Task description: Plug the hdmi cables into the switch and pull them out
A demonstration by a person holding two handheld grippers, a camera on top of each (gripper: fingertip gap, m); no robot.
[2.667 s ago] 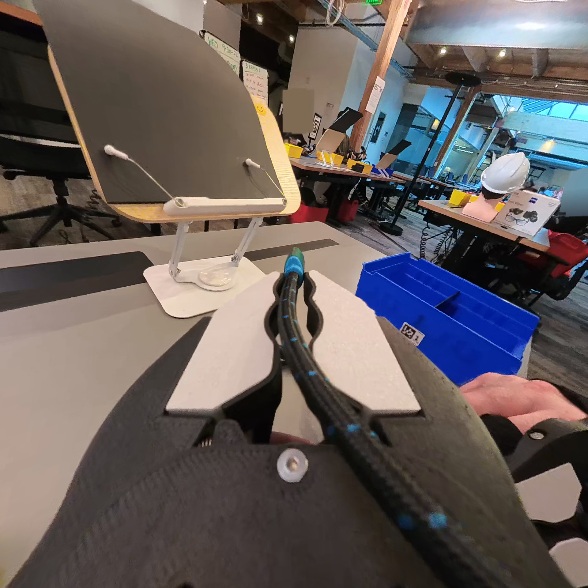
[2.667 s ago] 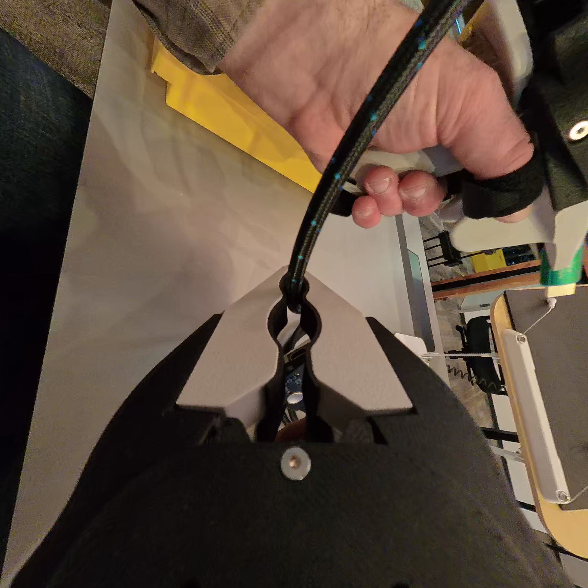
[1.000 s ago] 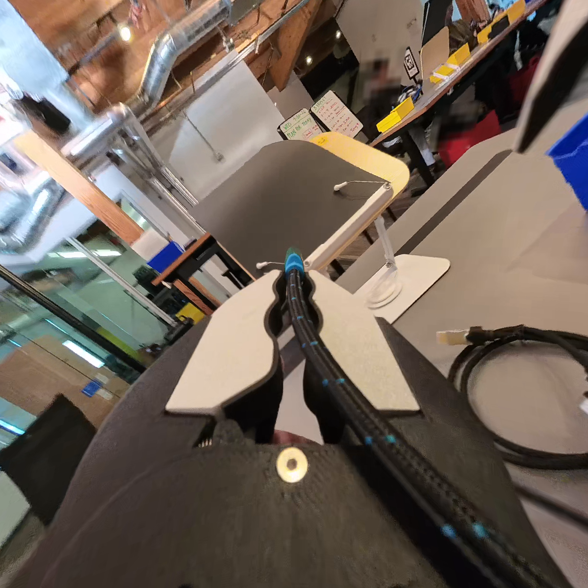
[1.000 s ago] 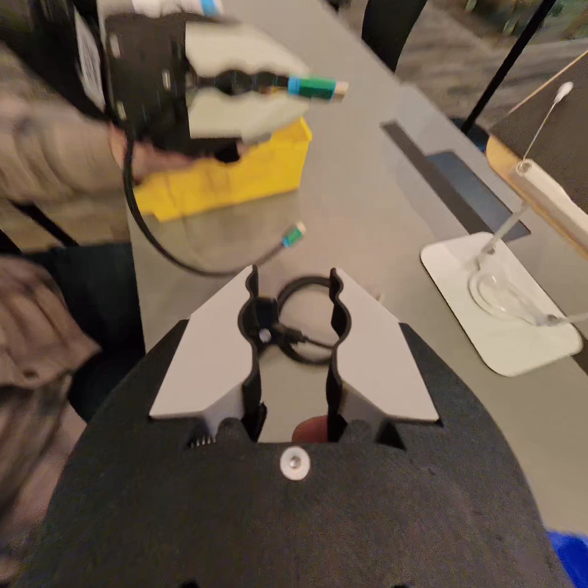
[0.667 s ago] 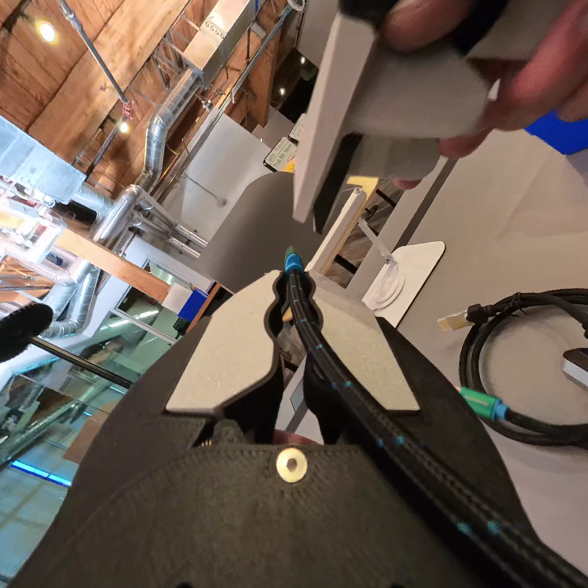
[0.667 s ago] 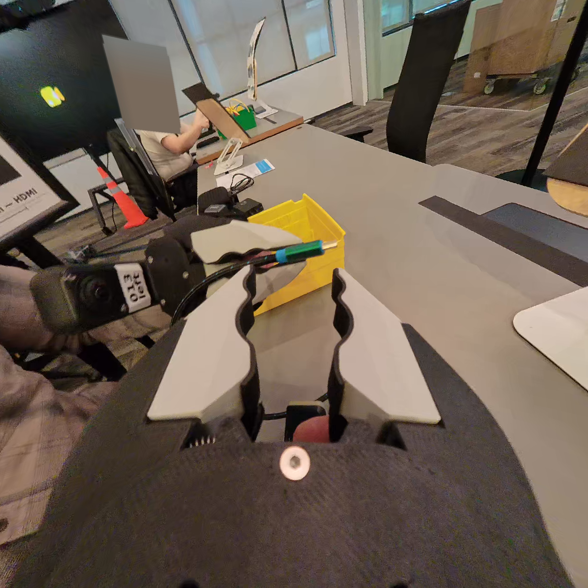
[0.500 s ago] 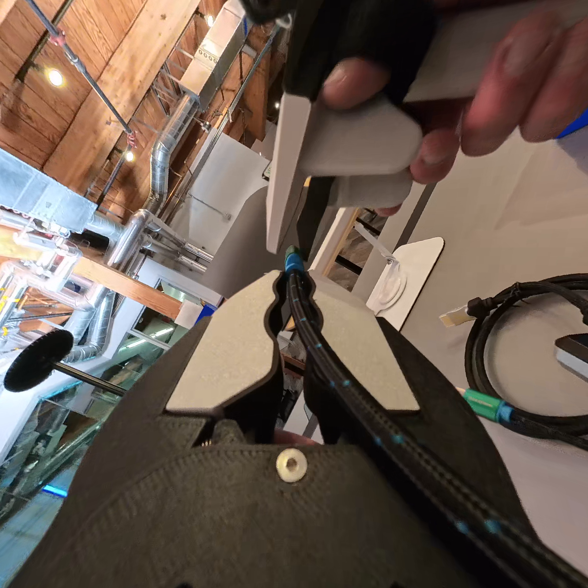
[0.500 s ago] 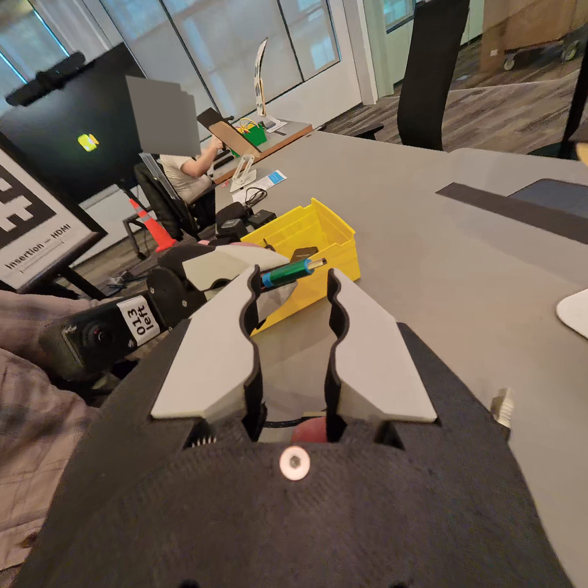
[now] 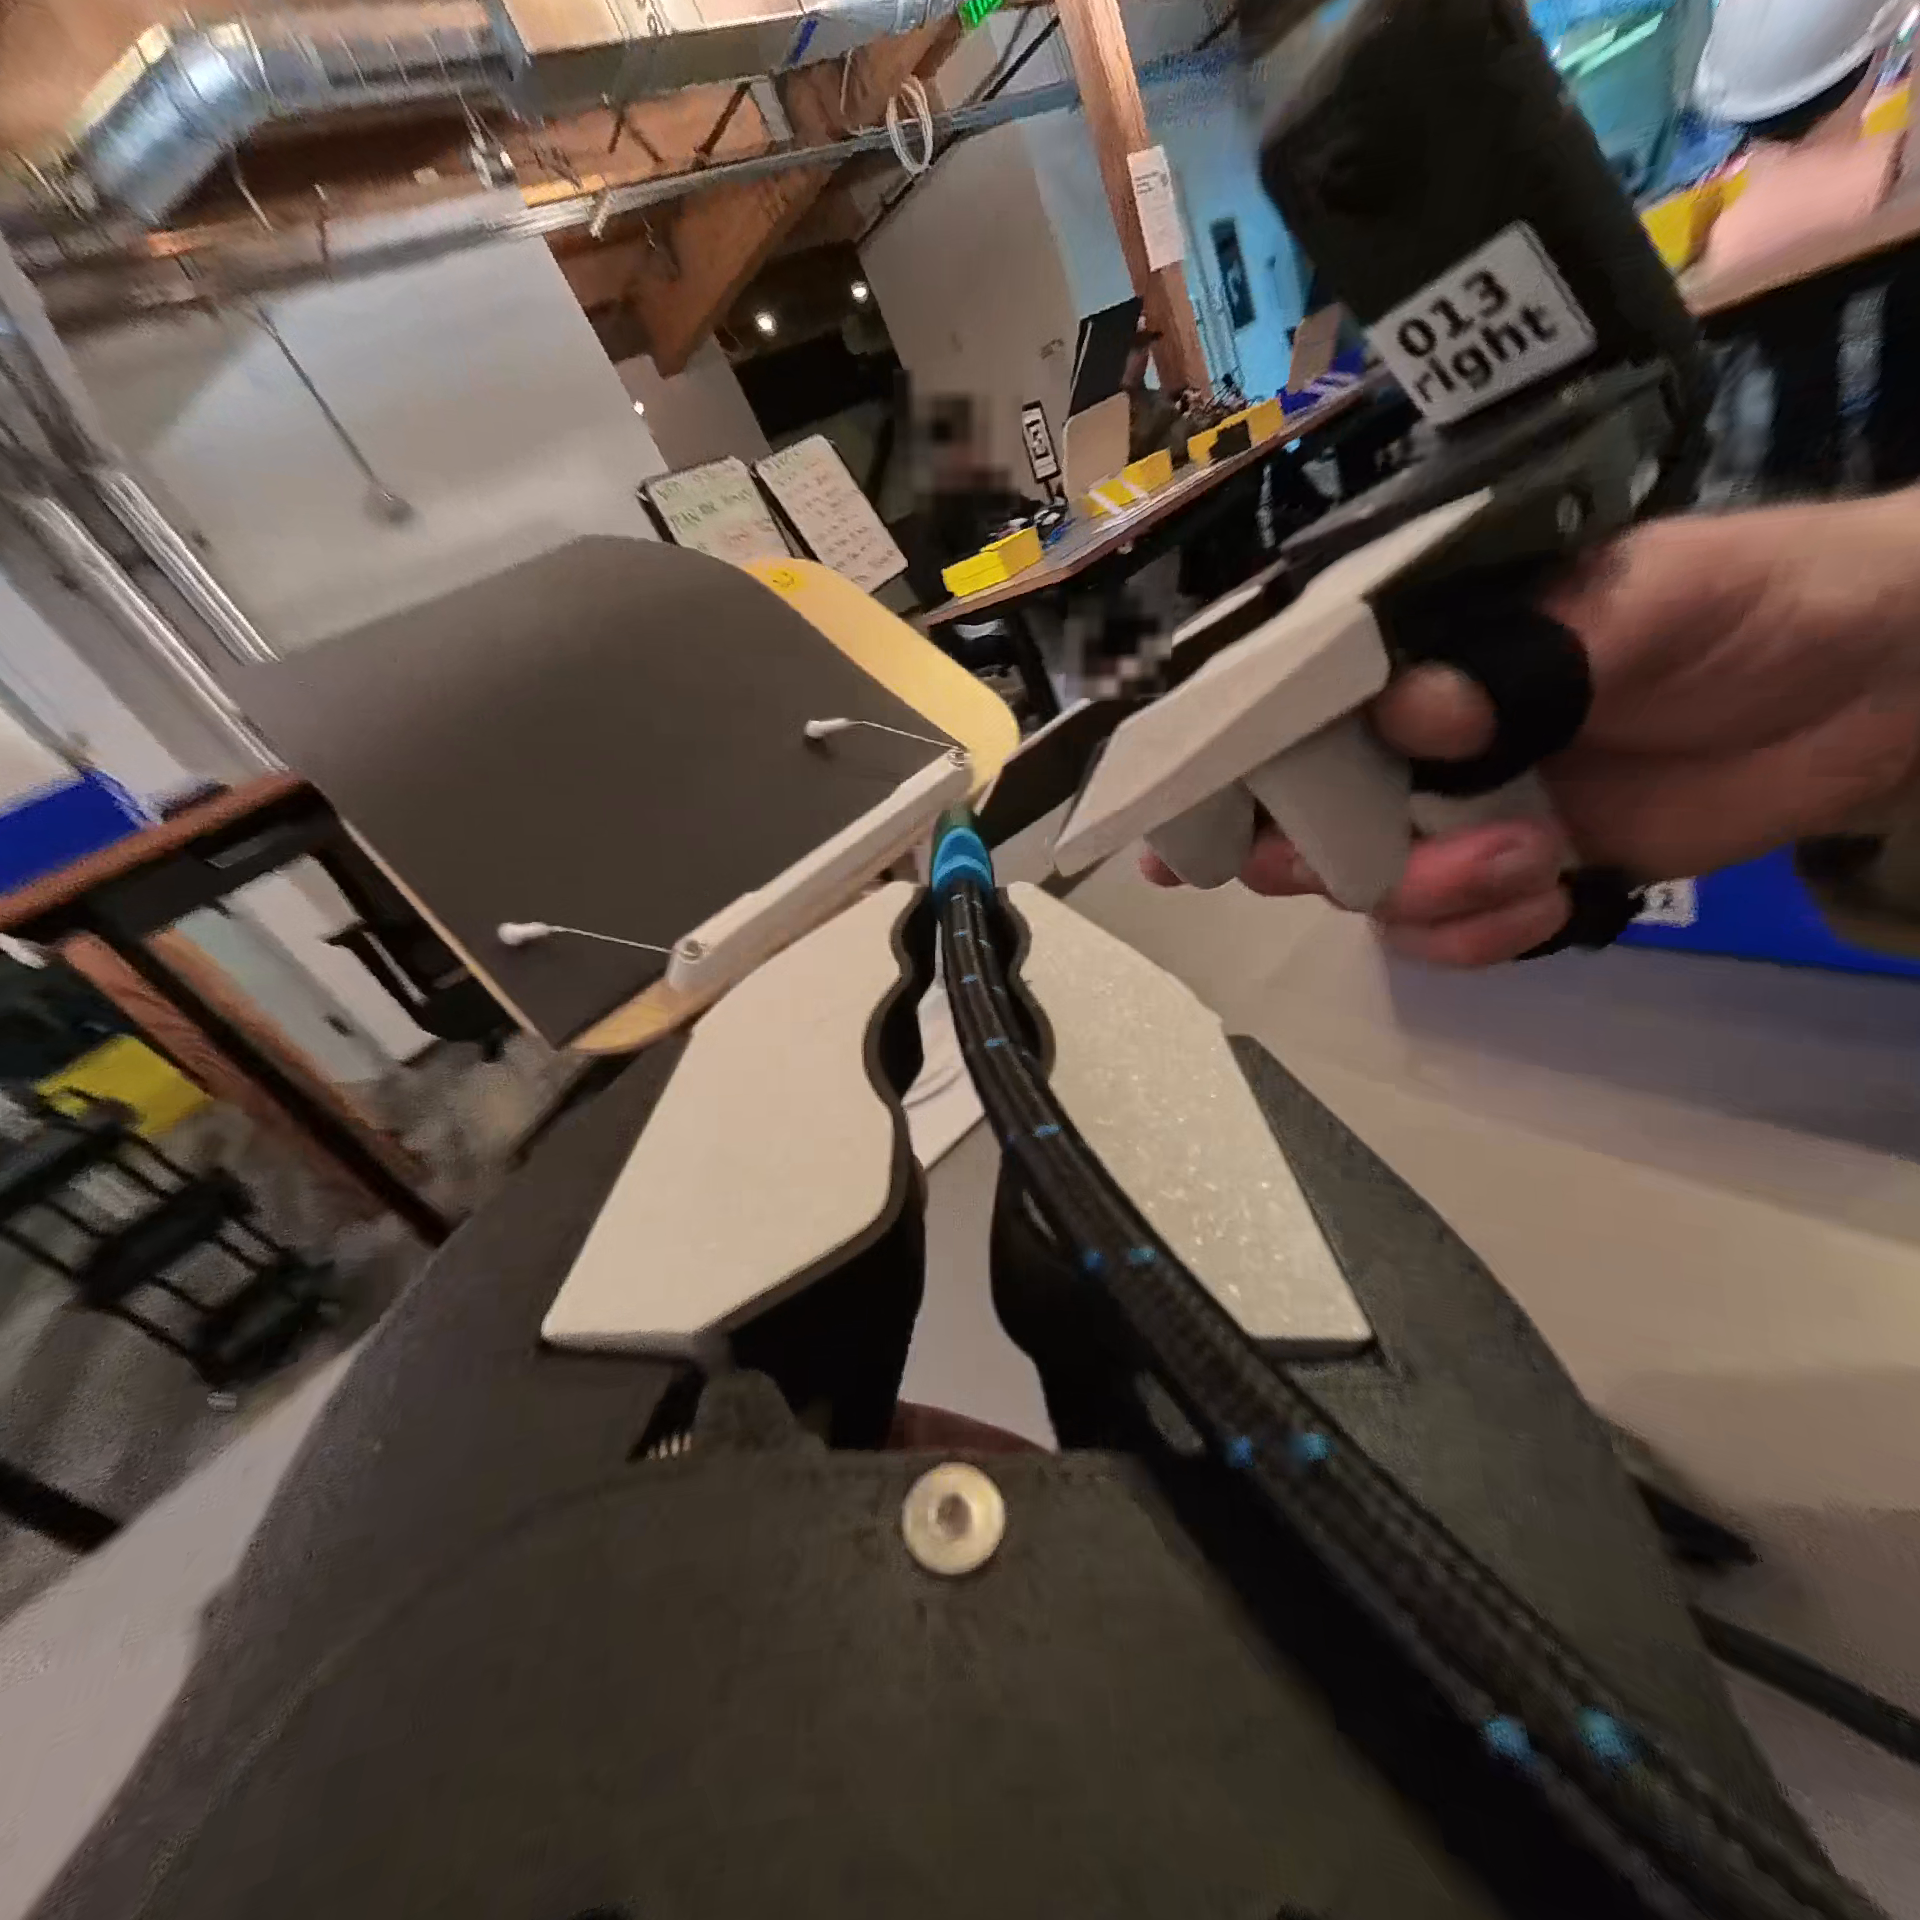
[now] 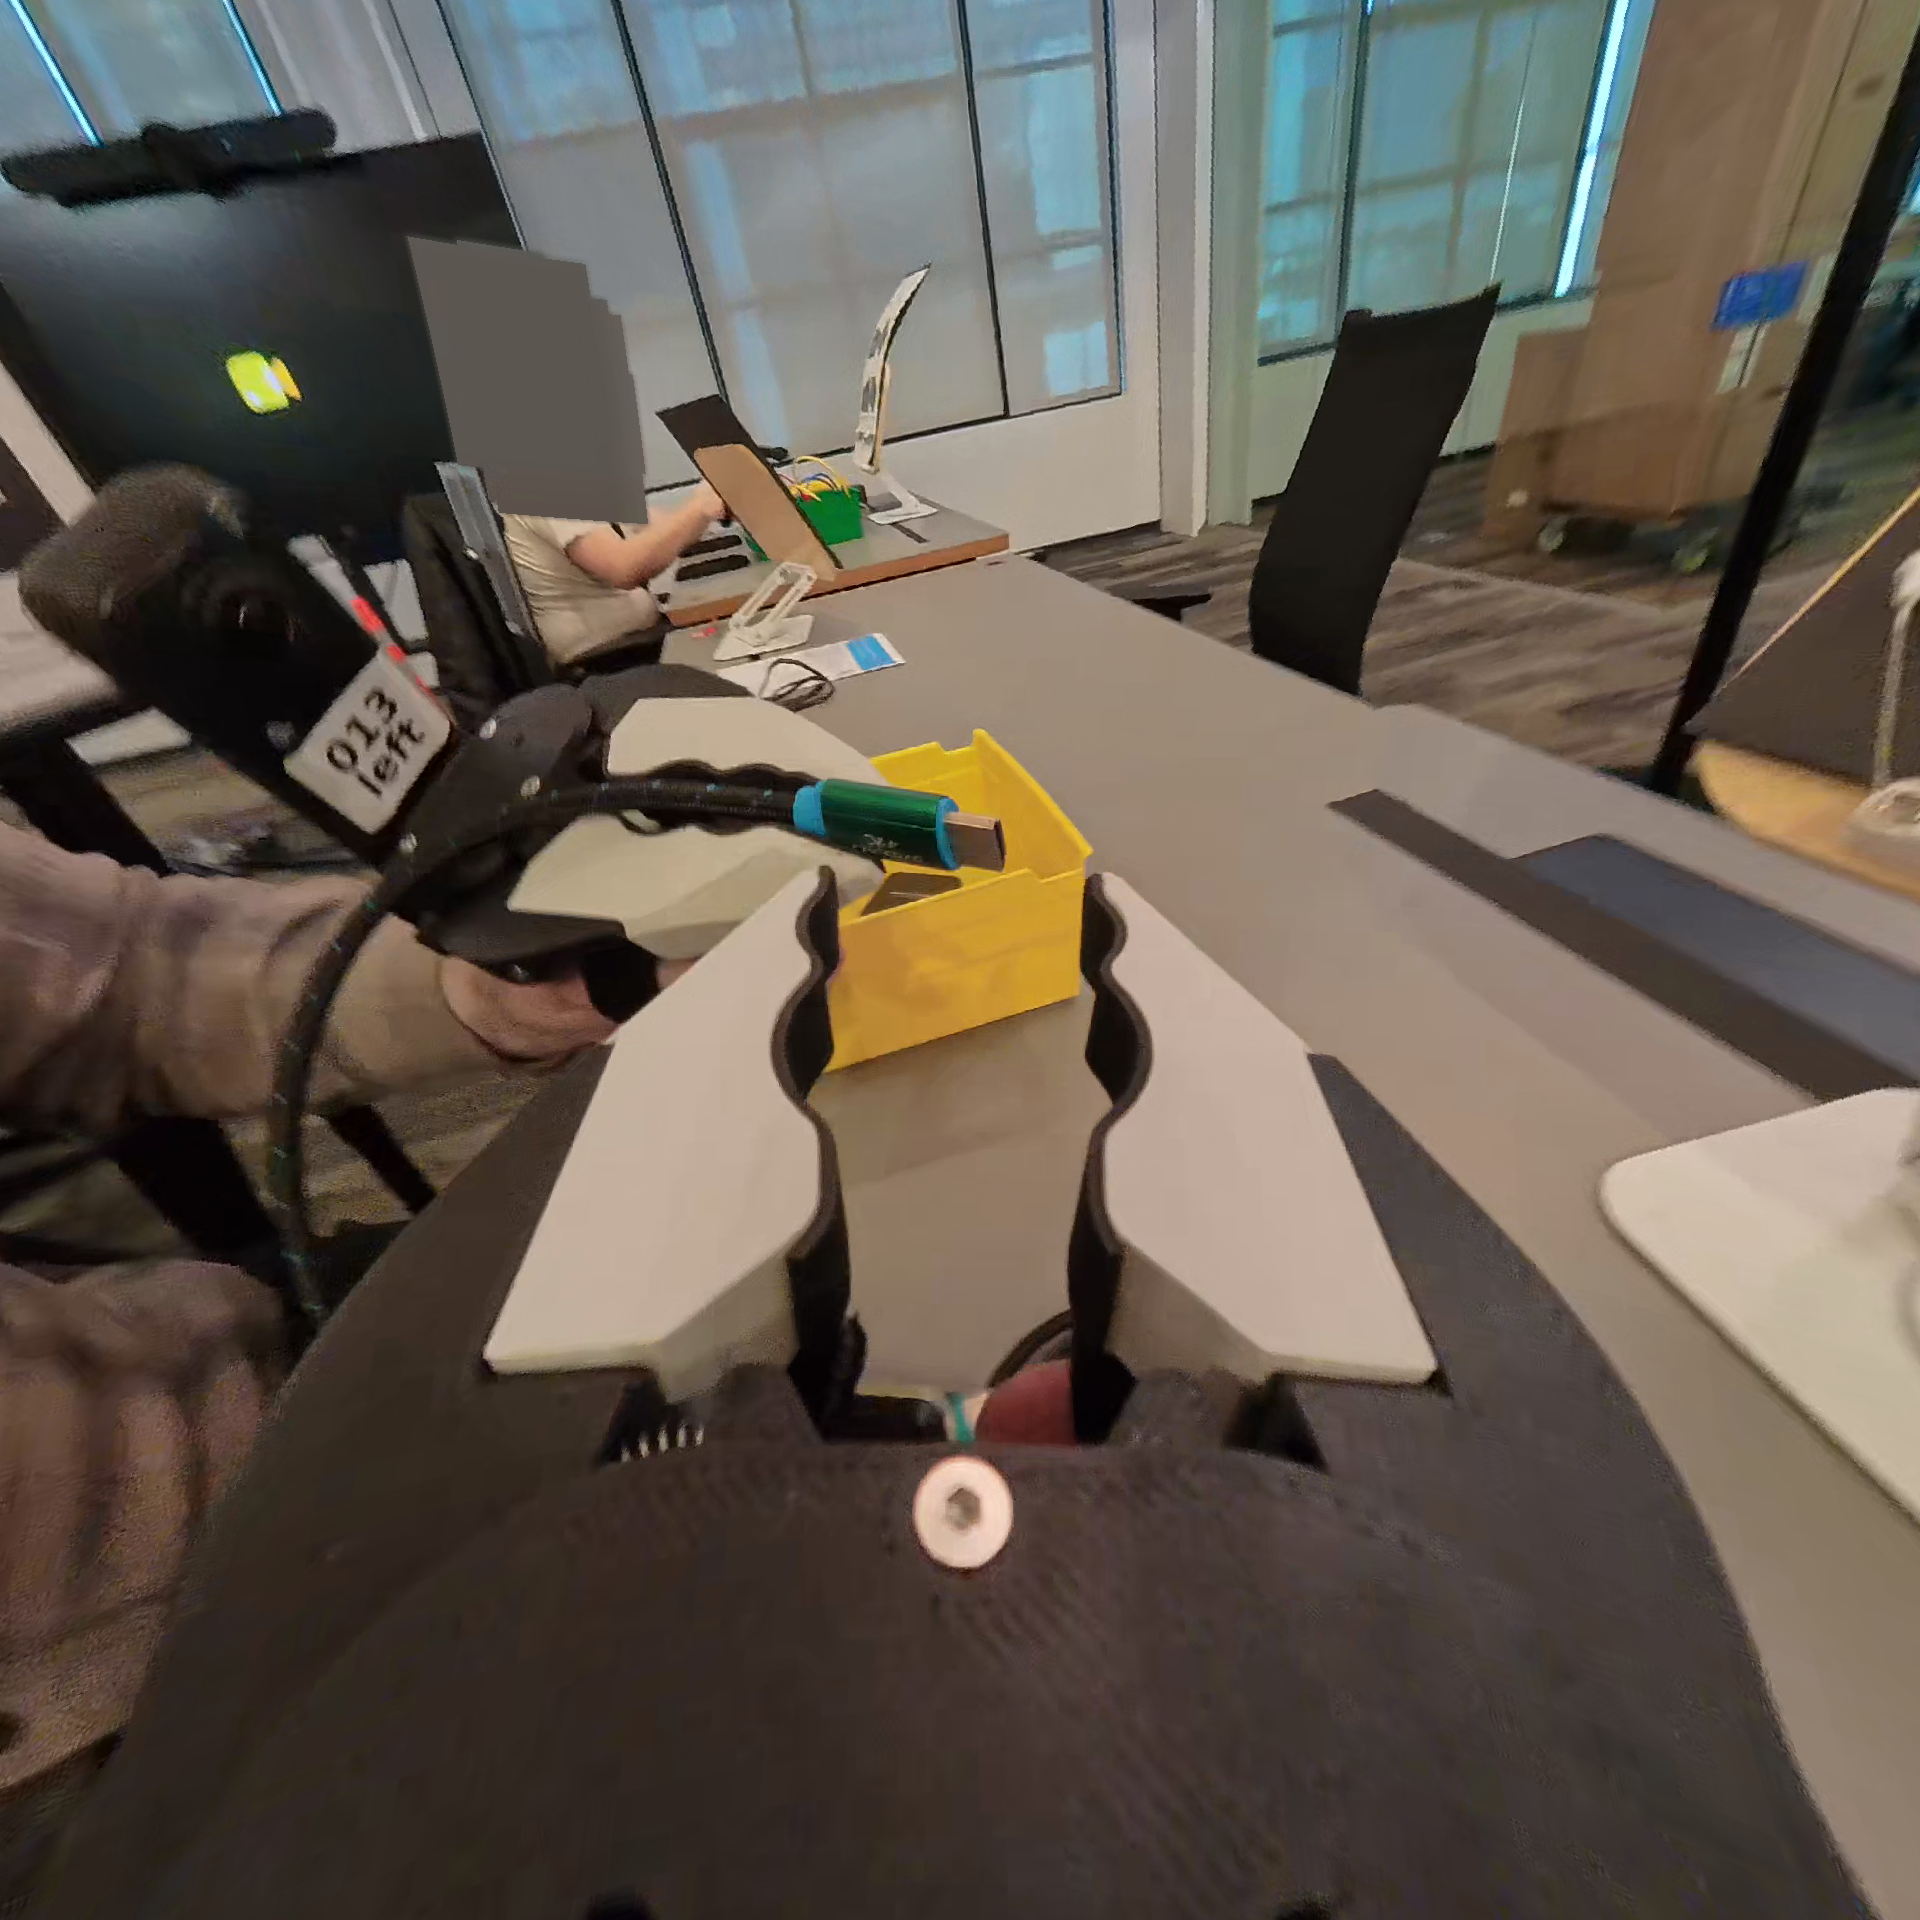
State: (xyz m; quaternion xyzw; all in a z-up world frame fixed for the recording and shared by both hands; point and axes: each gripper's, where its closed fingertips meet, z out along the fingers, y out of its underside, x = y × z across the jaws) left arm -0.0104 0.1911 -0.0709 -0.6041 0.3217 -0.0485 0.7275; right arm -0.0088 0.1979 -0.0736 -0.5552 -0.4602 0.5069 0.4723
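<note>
Left gripper (image 10: 727,831) pinched braided HDMI cable (image 10: 665,795), green plug (image 10: 883,821) bare; right gripper (image 10: 956,997) spread, empty. Switch unseen; insertion seemingly pending.

Braided cloth cable (image 10: 665,795), glossy metallic plug (image 10: 883,821), smooth plastic bin (image 10: 966,956)
</note>
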